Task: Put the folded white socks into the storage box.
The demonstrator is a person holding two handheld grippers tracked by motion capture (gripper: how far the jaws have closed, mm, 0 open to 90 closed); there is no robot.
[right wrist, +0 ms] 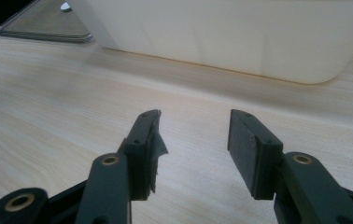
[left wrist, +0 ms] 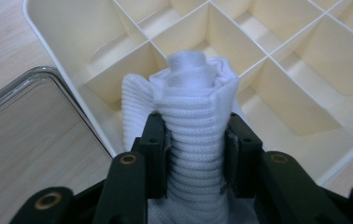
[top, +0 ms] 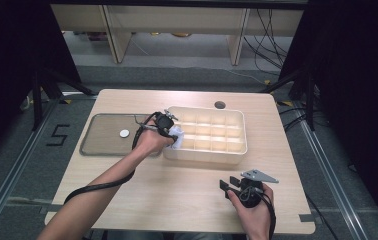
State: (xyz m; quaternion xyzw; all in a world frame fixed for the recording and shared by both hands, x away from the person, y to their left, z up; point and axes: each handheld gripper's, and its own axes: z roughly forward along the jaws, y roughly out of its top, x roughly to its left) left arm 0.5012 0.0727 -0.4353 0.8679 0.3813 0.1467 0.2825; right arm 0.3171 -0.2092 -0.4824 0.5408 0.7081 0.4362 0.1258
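Note:
A cream divided organiser box [top: 237,131] sits at the table's middle right, its many compartments [left wrist: 305,84] bare. My left gripper [top: 173,134] is shut on a rolled white sock [left wrist: 196,121], held over the box's near left corner [left wrist: 101,126]; the roll's top points into the box. The white sock [top: 177,136] shows just right of the hand. My right gripper [top: 229,183] rests low over the table near the front right, jaws open with nothing between them [right wrist: 193,140]. Its camera looks toward the box's outer wall [right wrist: 240,37].
A clear flat tray [top: 104,135] lies left of the box with a small white round object [top: 124,133] on it; its rim [left wrist: 20,88] shows beside the box. A cable hole [top: 220,105] sits near the table's far edge. Bare wood lies in front of the box.

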